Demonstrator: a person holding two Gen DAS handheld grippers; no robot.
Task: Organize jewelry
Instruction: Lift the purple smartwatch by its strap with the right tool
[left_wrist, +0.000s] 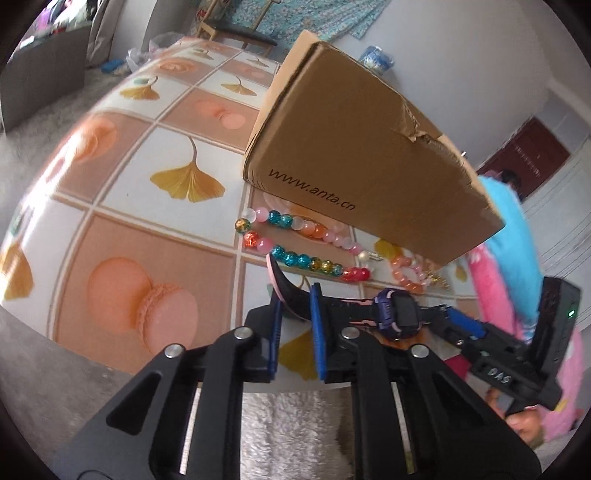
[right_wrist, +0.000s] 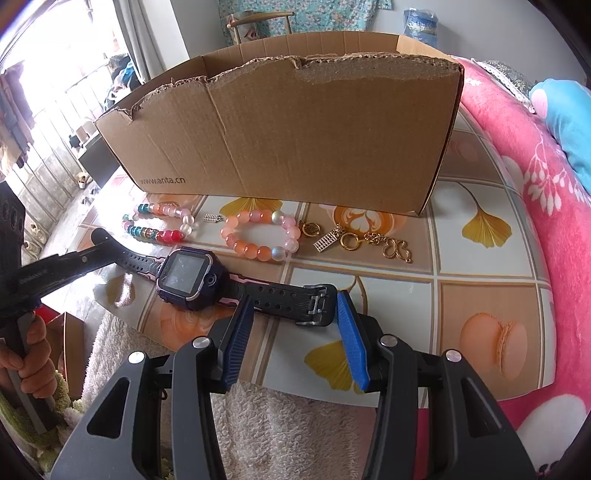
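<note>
Lying lengthwise between both tongs, watch (right_wrist: 188, 278): left tongs (left_wrist: 295, 314) clamp strap, right tongs (right_wrist: 295, 317) apart.

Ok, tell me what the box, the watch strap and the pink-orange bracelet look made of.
Box: brown corrugated cardboard, matte; the torn top edge shows fluting.
Watch strap: black with a pink underside, matte and ribbed, bending freely, so likely rubber or silicone; its buckle looks like grey metal.
Pink-orange bracelet: glossy translucent round beads, glass or plastic; the pictures cannot settle which.
</note>
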